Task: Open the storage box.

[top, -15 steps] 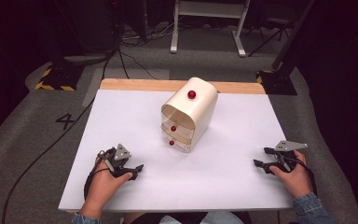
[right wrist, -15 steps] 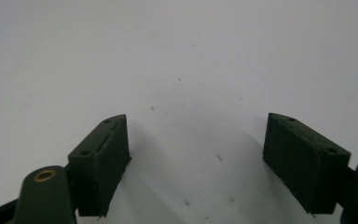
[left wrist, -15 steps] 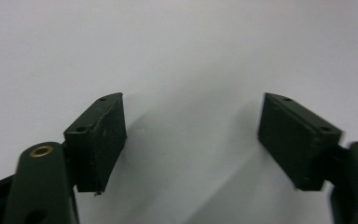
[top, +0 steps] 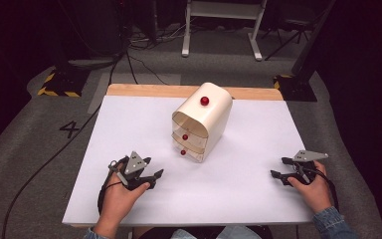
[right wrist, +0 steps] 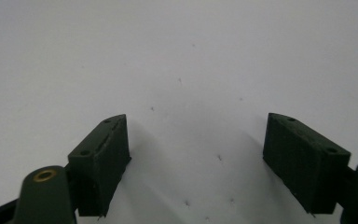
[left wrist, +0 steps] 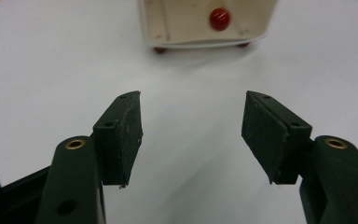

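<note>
A small cream drawer cabinet [top: 206, 124] stands mid-table, its front turned toward my left side. Two of its drawers carry red knobs [top: 184, 136], and a red ball [top: 205, 101] sits on its rounded top. My left gripper [top: 154, 167] rests open on the table, a short way in front and to the left of the cabinet. In the left gripper view its jaws [left wrist: 193, 98] stand wide apart with nothing between them, and the cabinet's lowest drawer [left wrist: 205, 23] with its red knob [left wrist: 219, 19] lies ahead. My right gripper [top: 278, 168] rests open near the right front edge, over the bare table [right wrist: 196, 119].
The white table top [top: 258, 139] has a wooden strip [top: 149, 90] along its far edge. Beyond it, on the grey floor, are cables, a white stand [top: 221, 30] and a yellow-black striped base [top: 57, 84]. A cable trails off the table's left side.
My left gripper has edged slightly to the right, toward the cabinet. The right gripper and the cabinet have not moved.
</note>
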Action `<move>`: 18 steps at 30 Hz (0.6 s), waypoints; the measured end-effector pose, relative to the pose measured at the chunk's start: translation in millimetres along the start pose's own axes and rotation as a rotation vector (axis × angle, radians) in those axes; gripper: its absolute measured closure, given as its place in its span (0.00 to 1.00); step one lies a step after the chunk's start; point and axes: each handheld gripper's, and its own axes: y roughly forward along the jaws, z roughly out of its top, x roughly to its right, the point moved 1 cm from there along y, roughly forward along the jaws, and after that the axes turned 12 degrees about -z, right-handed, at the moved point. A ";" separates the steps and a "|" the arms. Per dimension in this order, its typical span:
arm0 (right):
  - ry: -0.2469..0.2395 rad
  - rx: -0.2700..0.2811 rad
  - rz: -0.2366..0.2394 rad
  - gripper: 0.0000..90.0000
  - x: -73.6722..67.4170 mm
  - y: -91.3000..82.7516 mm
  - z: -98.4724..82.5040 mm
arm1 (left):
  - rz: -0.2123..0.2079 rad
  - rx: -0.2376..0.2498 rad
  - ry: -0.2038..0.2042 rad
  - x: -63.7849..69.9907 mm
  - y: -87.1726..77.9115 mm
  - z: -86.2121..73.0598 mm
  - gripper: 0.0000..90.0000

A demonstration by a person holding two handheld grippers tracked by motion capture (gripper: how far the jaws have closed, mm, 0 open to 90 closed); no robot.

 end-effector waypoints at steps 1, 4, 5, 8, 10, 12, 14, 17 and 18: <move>-0.001 0.000 0.000 0.25 -0.1 0.0 0.0 | -0.015 0.022 -0.005 1.5 3.4 0.4 0.43; -0.002 0.000 -0.002 0.25 -0.1 -0.1 -0.1 | -0.003 0.048 0.022 5.5 12.5 4.0 0.41; -0.002 0.000 -0.002 0.25 -0.1 -0.1 -0.1 | -0.010 0.073 0.009 6.9 15.6 5.3 0.40; -0.002 0.000 -0.002 0.25 -0.1 -0.1 -0.1 | -0.001 0.095 0.010 9.4 21.5 8.3 0.39; -0.002 0.001 -0.002 0.25 -0.1 -0.1 -0.1 | 0.022 0.111 -0.010 14.0 32.9 11.6 0.39; -0.003 0.001 -0.002 0.25 -0.2 -0.1 -0.1 | 0.033 0.107 -0.004 15.1 40.2 12.4 0.40; -0.002 0.001 -0.002 0.25 -0.2 -0.1 -0.1 | 0.035 0.113 -0.017 15.9 47.9 13.3 0.44; -0.002 0.001 -0.003 0.25 -0.2 -0.1 -0.2 | 0.052 0.117 -0.018 16.8 59.5 16.8 0.51; -0.003 0.001 -0.003 0.25 -0.2 -0.1 -0.2 | 0.066 0.117 -0.009 17.3 63.2 17.9 0.52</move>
